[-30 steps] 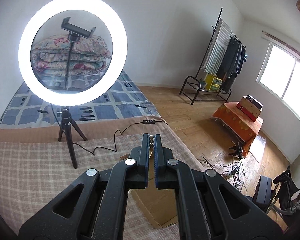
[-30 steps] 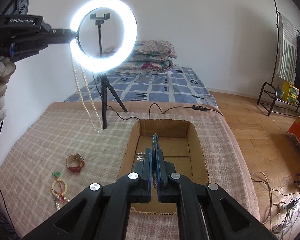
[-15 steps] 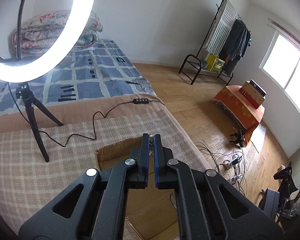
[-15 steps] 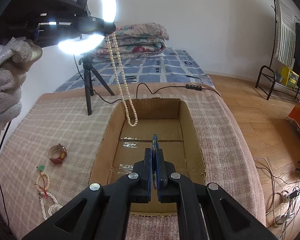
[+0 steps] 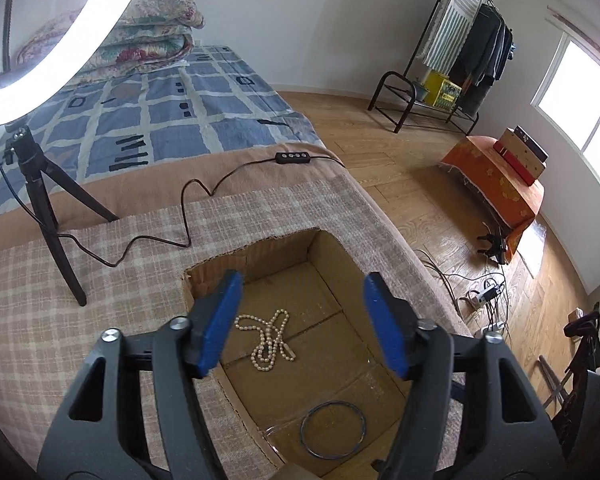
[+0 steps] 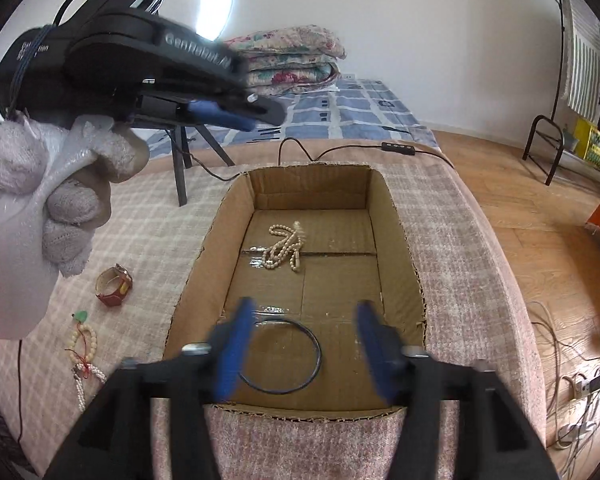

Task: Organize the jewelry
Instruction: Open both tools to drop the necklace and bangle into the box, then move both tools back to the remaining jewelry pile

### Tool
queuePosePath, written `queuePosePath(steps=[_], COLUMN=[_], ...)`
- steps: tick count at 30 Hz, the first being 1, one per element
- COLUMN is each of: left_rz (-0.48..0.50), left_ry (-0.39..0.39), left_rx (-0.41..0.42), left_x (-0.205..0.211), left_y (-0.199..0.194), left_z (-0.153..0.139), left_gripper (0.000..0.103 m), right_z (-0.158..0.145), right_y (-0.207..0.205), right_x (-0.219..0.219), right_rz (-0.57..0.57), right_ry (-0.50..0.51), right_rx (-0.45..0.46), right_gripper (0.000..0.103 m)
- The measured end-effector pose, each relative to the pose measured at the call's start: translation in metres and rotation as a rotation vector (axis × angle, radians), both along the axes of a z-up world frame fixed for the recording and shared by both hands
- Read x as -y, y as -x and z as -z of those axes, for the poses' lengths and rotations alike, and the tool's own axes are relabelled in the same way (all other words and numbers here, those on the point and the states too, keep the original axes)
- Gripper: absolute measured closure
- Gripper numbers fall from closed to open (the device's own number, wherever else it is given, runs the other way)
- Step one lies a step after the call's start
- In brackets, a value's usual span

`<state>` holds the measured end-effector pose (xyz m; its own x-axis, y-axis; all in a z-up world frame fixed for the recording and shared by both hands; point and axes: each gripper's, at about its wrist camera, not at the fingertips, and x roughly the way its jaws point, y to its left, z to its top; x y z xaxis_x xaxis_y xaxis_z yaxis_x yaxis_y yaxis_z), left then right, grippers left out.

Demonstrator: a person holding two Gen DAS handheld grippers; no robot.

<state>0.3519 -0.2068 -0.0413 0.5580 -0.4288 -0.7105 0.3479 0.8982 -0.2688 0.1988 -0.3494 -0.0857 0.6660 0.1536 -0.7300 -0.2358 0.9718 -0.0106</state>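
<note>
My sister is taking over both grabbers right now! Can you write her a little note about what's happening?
Left gripper: jaws opening, nothing between them.
Right gripper: jaws opening, nothing gripped.
Done: white pearl necklace and thin dark metal ring lie in the brown cardboard box.
Left, on the checked cloth outside the box: red and gold watch, cream bead bracelet with green charm, small white bead string. Probably take the watch next.

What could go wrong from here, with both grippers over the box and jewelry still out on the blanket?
The watch and bead bracelet lie close together, so a grab may snag both. The left gripper and right gripper, both opening with nothing between the jaws, hang over the cardboard box; lowering could crush the pearl necklace or thin ring.
</note>
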Motion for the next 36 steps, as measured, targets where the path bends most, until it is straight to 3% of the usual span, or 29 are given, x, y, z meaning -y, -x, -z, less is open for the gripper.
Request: queuePosePath(steps=[4, 18, 30, 36], left_rz=[-0.008, -0.027, -0.1, -0.134], left_ry=[-0.005, -0.024, 0.007, 0.007], left_rx=[0.001, 0.059, 0.126, 0.138], left_x=[-0.007, -0.053, -0.132, -0.176], left_y=[0.002, 0.044, 0.095, 0.126], left_z=[-0.006, -0.05, -0.1, -0.11], left_gripper=[0.031, 0.031, 0.031, 0.031], right_z=[-0.006, -0.031, -0.069, -0.082], right_y=[0.006, 0.028, 0.069, 0.092], right_x=[-0.007, -0.021, -0.04, -0.053], right_rz=[0.0, 0.0, -0.008, -0.038], right_ry=[0.054, 0.08, 0.027, -0.021], right_rx=[0.045, 0.111, 0.235, 0.292], right_gripper=[0.0, 0.0, 0.0, 0.0])
